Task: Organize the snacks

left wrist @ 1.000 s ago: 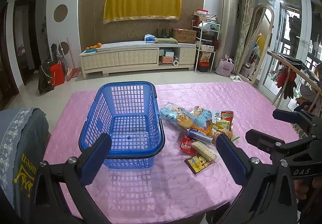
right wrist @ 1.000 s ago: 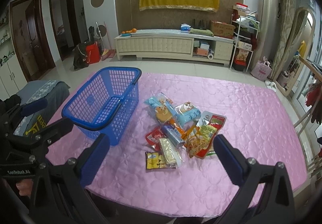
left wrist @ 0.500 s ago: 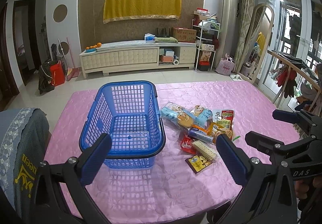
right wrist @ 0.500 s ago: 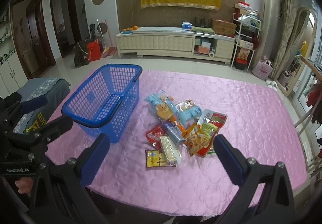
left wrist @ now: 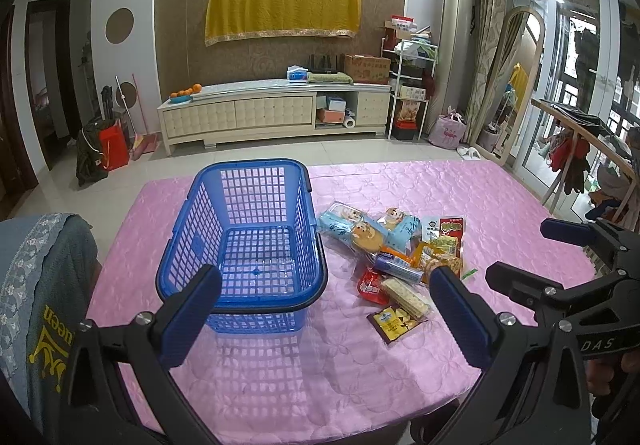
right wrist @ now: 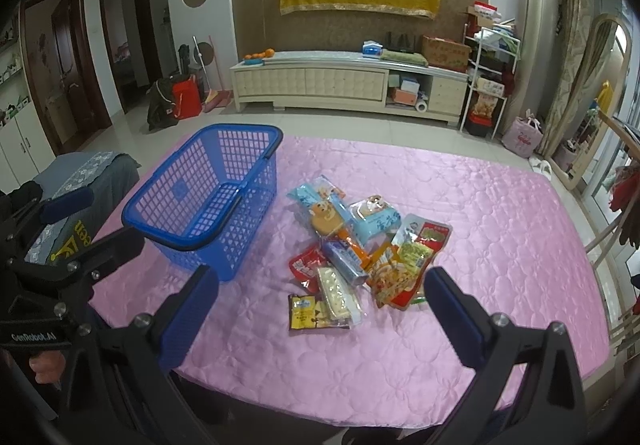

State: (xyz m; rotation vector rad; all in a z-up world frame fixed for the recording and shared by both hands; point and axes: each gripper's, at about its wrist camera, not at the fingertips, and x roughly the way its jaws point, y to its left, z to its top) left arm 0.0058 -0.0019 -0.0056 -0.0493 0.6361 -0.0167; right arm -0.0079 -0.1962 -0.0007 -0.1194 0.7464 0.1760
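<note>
An empty blue plastic basket stands on the pink tablecloth, left of a pile of several snack packets. The basket and the packets also show in the right wrist view. My left gripper is open and empty, held above the near table edge in front of the basket. My right gripper is open and empty, above the near edge in front of the snacks. Nearest it lie a yellow packet and a white wafer pack.
A grey chair back stands at the table's left side. A wooden chair is by the right edge. Beyond the table are a tiled floor and a long TV cabinet.
Both grippers have crept slightly forward toward the table, so the basket and snacks sit a little lower in view. Nothing was grasped or moved.
</note>
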